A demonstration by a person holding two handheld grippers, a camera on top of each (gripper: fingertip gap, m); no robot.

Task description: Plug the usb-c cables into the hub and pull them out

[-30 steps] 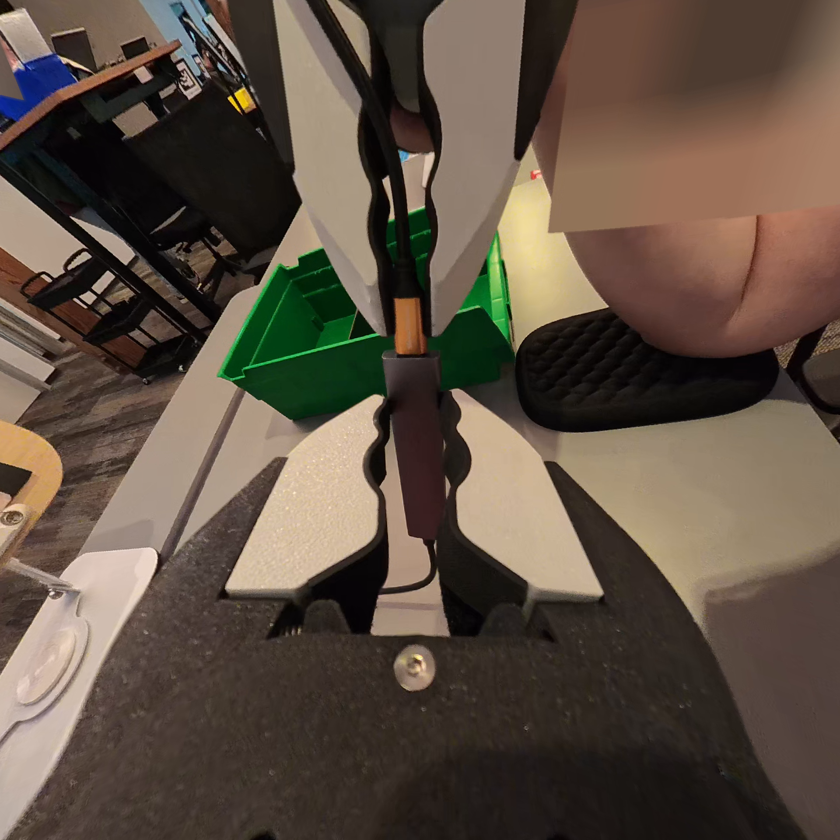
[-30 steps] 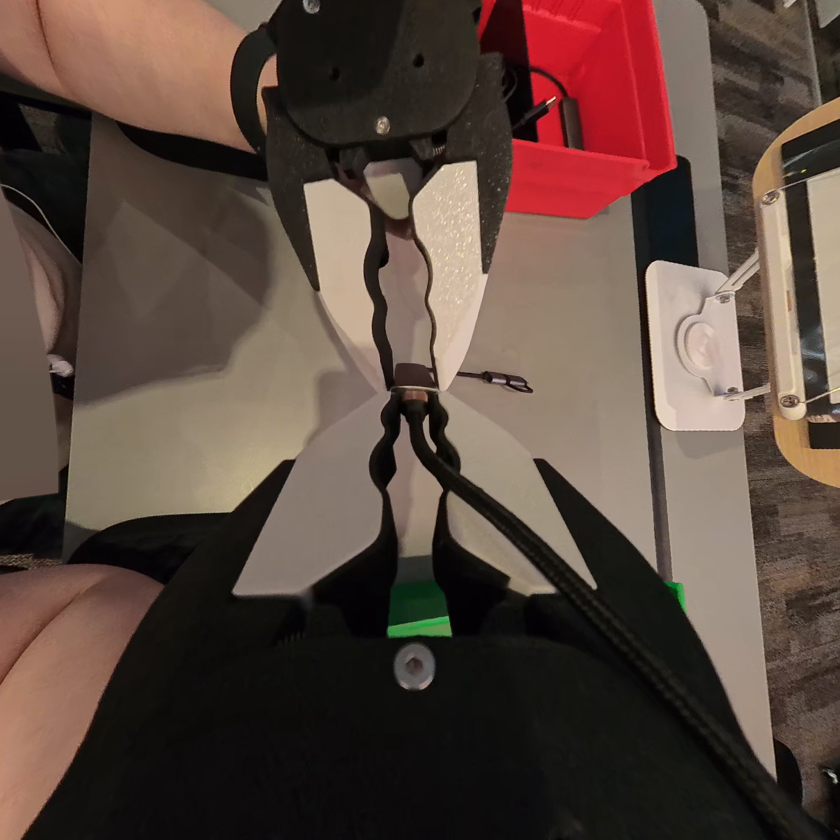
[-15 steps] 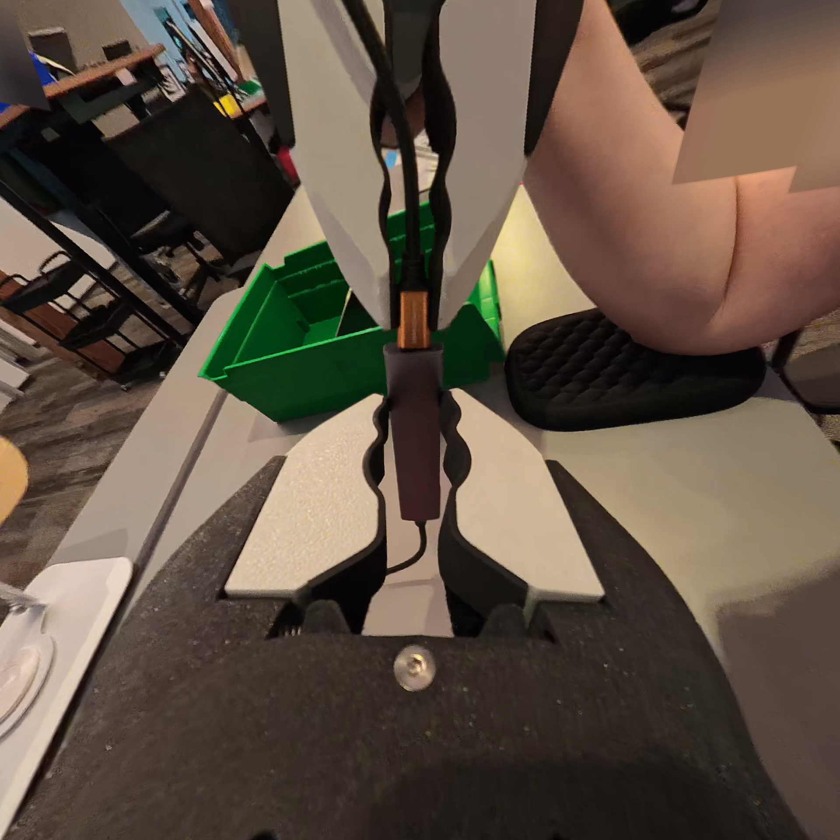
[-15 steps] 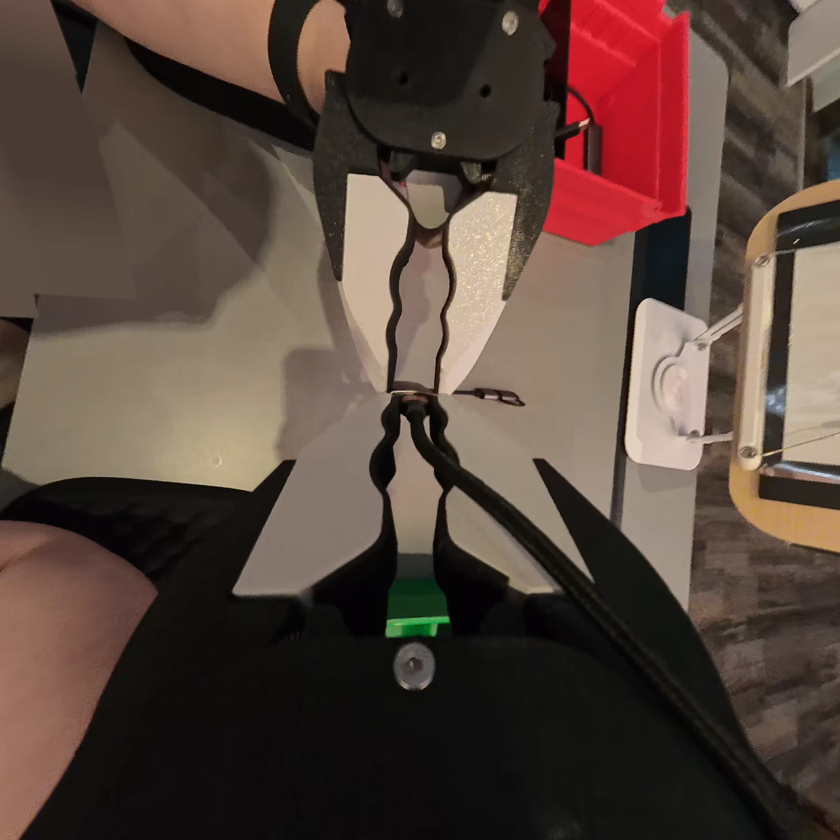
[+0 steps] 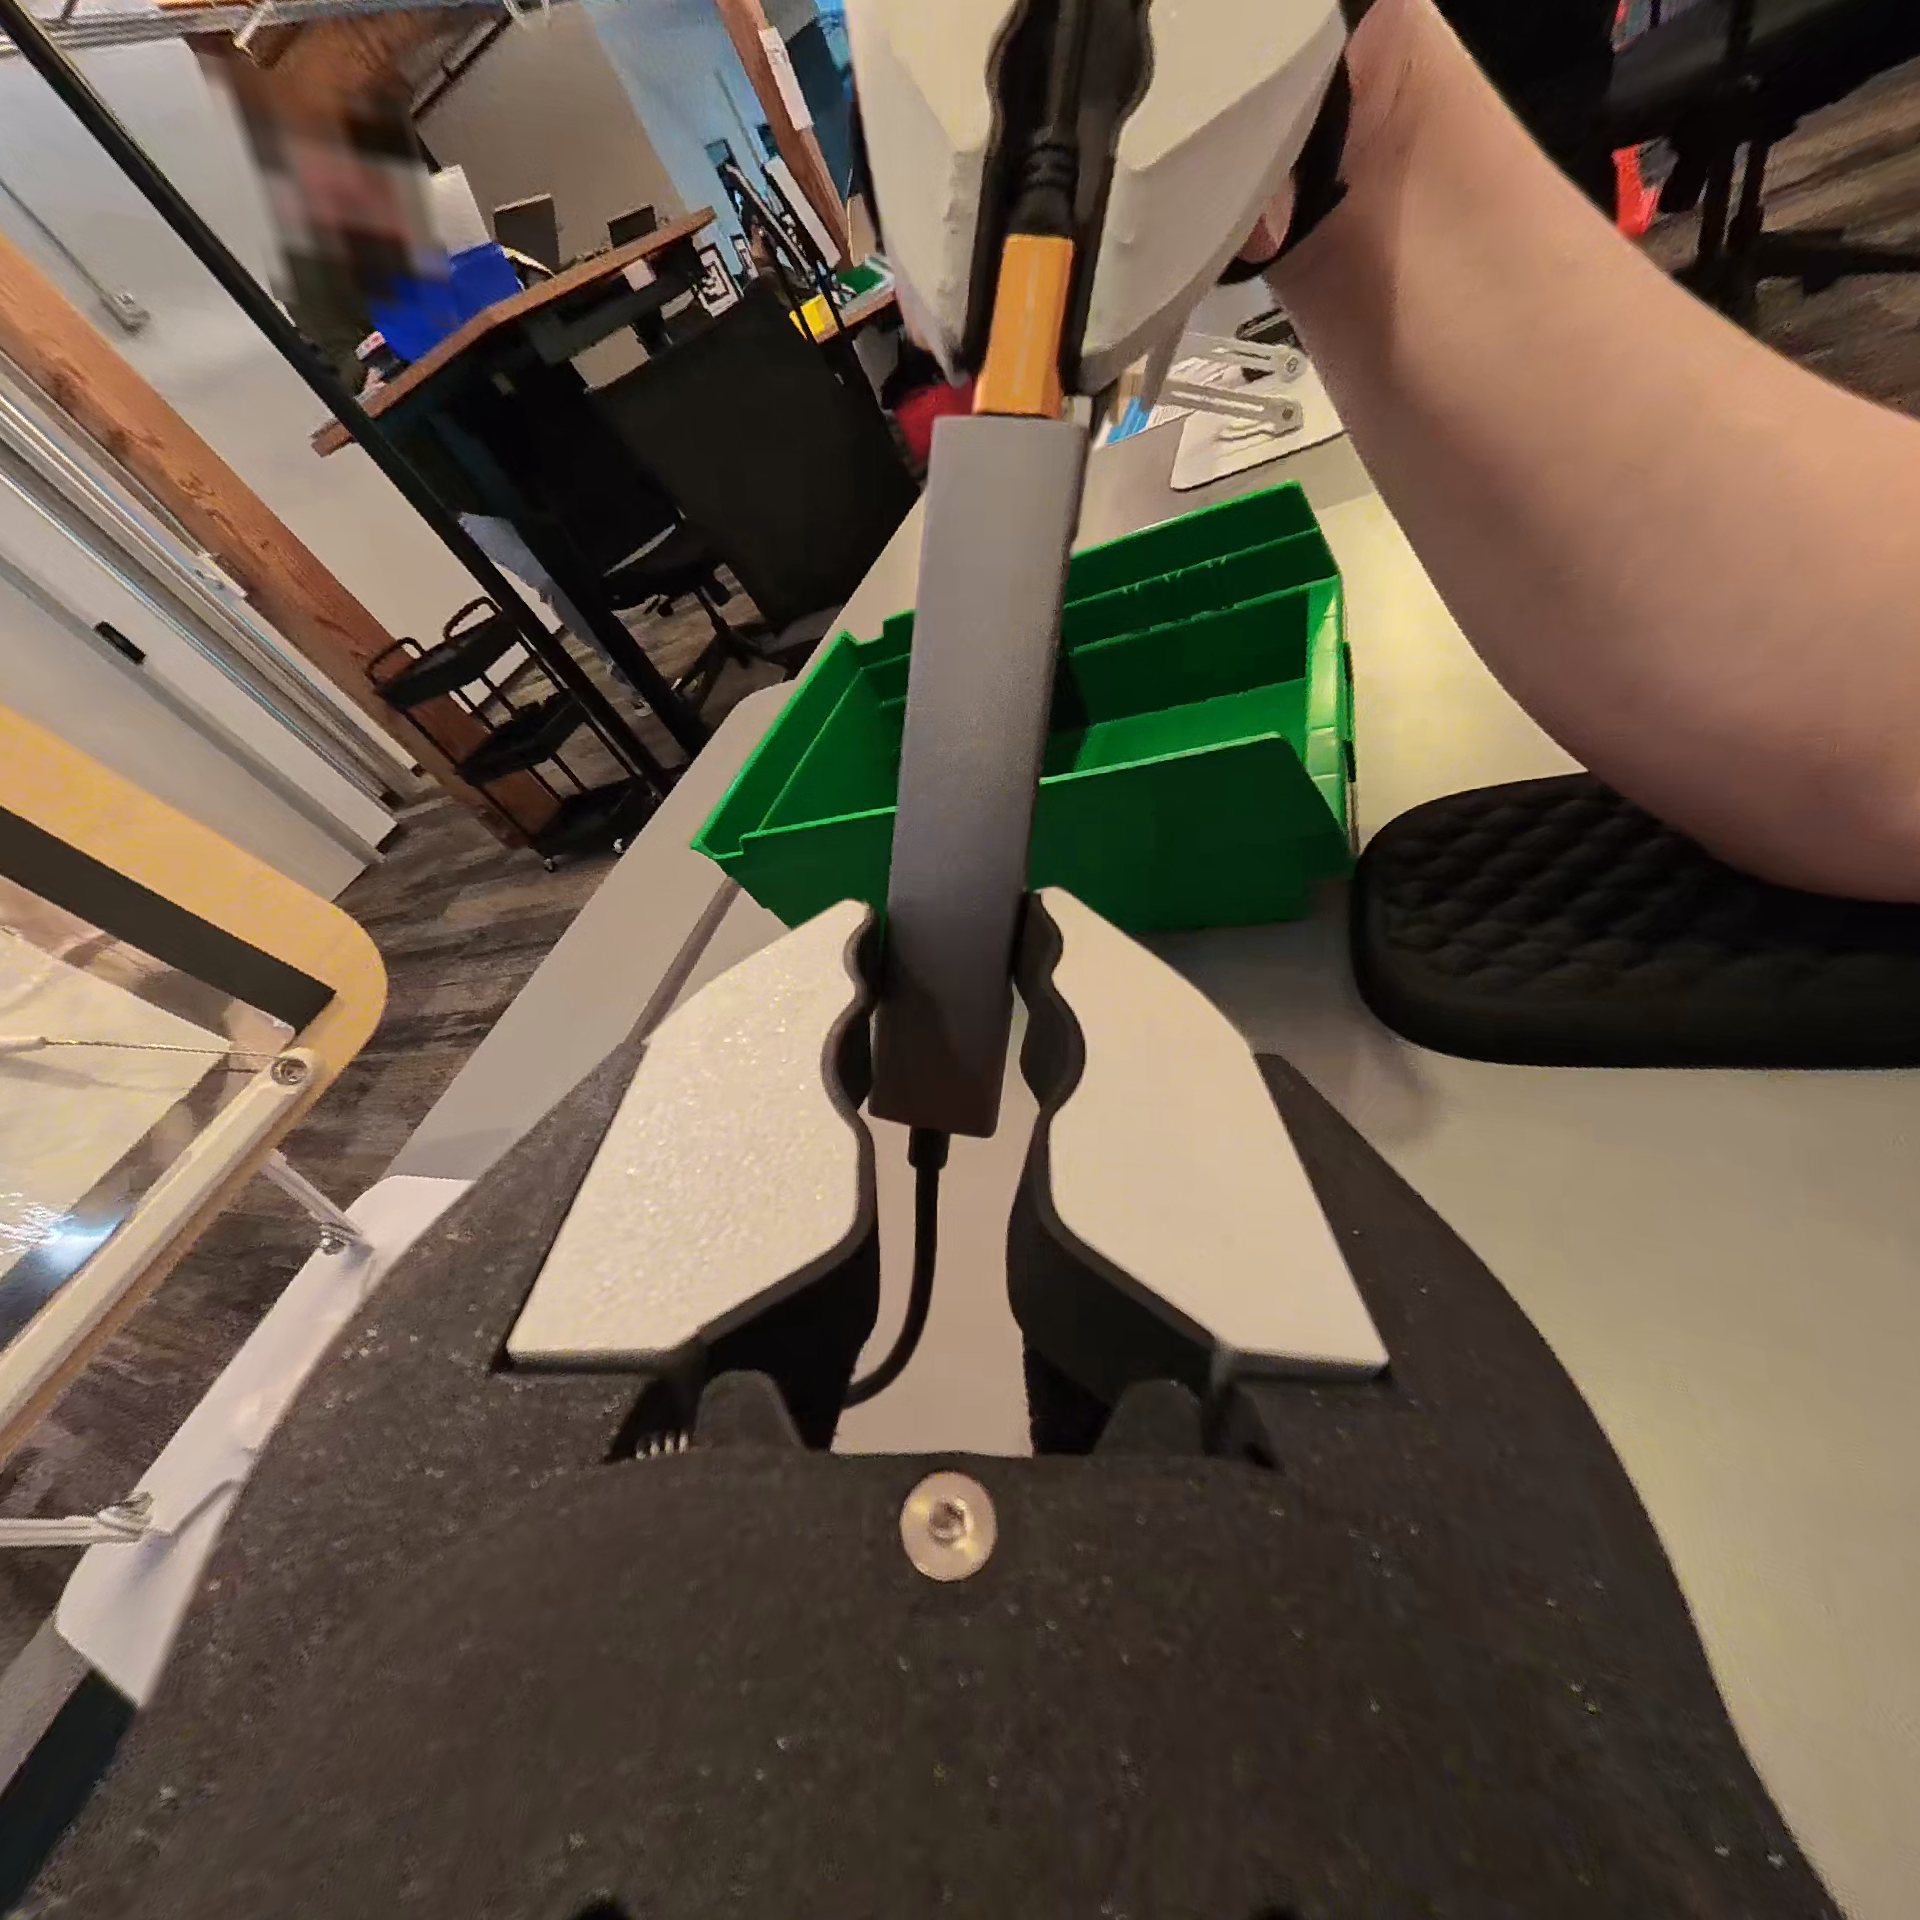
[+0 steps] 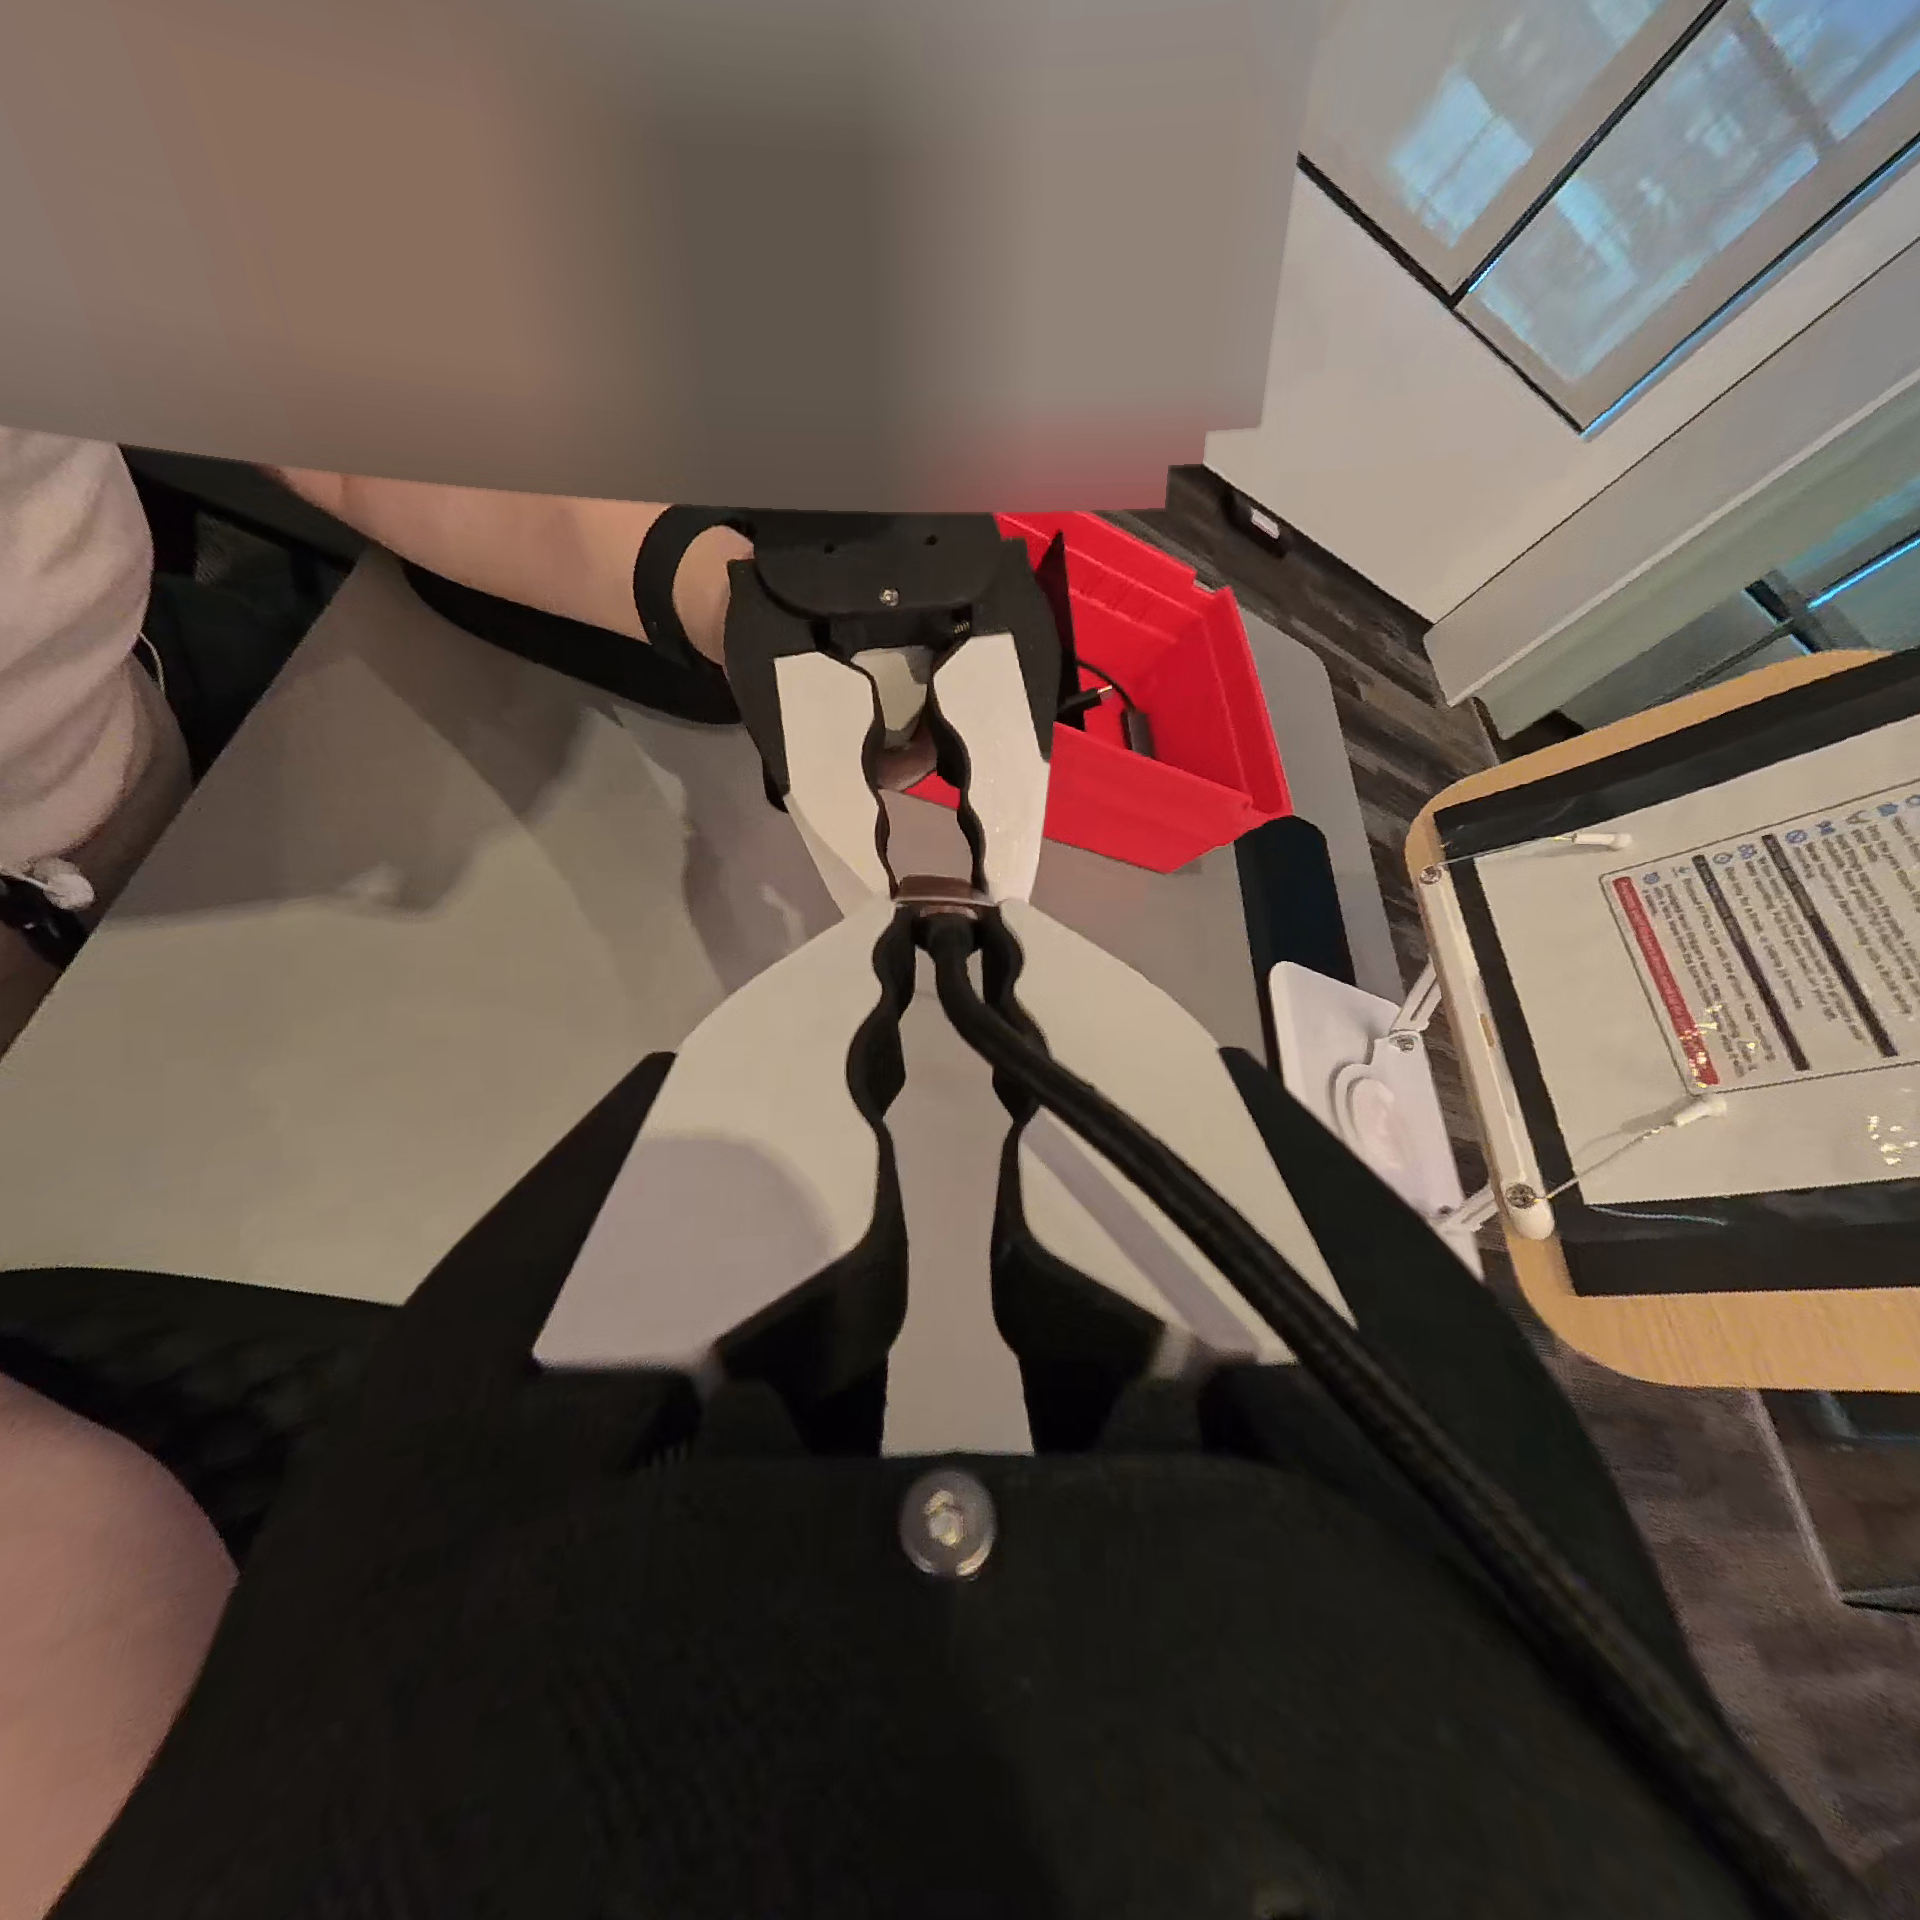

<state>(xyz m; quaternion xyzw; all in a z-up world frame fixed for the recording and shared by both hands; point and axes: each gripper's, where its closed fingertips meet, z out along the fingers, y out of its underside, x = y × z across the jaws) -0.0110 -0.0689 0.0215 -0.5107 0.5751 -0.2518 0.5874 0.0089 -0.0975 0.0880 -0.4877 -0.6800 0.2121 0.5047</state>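
Observation:
My left gripper [image 5: 951, 914] is shut on the lower part of a slim dark grey hub [image 5: 977, 707] and holds it above the grey table [image 5: 1558, 1247]. The hub's thin black lead [image 5: 914, 1257] hangs between the fingers. My right gripper [image 6: 945, 920] is shut on the orange USB-C plug [image 5: 1023, 332] of a thick black braided cable [image 6: 1143, 1132]. The plug sits in the hub's far end. In the right wrist view the left gripper [image 6: 938, 883] faces mine tip to tip, with the hub's end [image 6: 935, 891] between them. In the left wrist view the right gripper [image 5: 1023, 374] comes in from above.
A green divided bin [image 5: 1164, 831] and a black padded rest [image 5: 1662, 935] under a person's forearm [image 5: 1610, 520] lie beyond the hub. A red bin [image 6: 1143, 769] holding another adapter stands behind the left gripper. A wood-edged board [image 6: 1662, 1091] on a white stand [image 6: 1361, 1101] is at the right. The tips of one gripper are about 8 cm away from the tips of the other.
Both grippers have risen and tilted up from the table together. The hub now points more upright. The orange plug stays seated in the hub, and both grips hold.

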